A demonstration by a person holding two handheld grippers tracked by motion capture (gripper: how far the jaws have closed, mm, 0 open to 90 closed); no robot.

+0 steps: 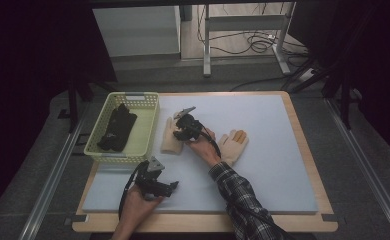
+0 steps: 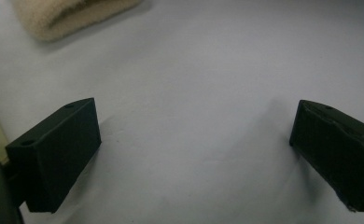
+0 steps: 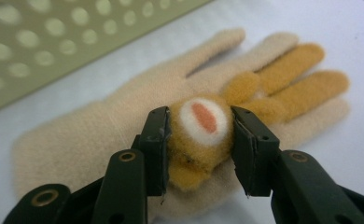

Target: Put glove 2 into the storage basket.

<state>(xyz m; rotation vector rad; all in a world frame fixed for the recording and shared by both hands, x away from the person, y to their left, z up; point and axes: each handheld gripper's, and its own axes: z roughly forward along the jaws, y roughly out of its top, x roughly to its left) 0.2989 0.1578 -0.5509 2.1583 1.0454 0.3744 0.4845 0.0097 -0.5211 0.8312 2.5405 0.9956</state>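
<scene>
The right gripper is closed on the padded orange-and-white animal patch sewn to the back of a cream fleece glove. That glove lies flat on the grey worktop just beside the pale green perforated basket. In the high view the same gripper sits over the glove, with a second matching glove lying to its right, near the person's wrist. Dark gloves or similar dark cloth already lie in the basket.

The left gripper is wide open with nothing between its jaws, resting low over bare worktop at the near edge.

The hold looks risky. The jaws pinch only the raised patch, not the glove's body, so on lifting, the soft fleece could slip free or the patch could strain at its stitching. The glove would hang limp, and its trailing fingers could catch on the basket rim if it is carried that way.
</scene>
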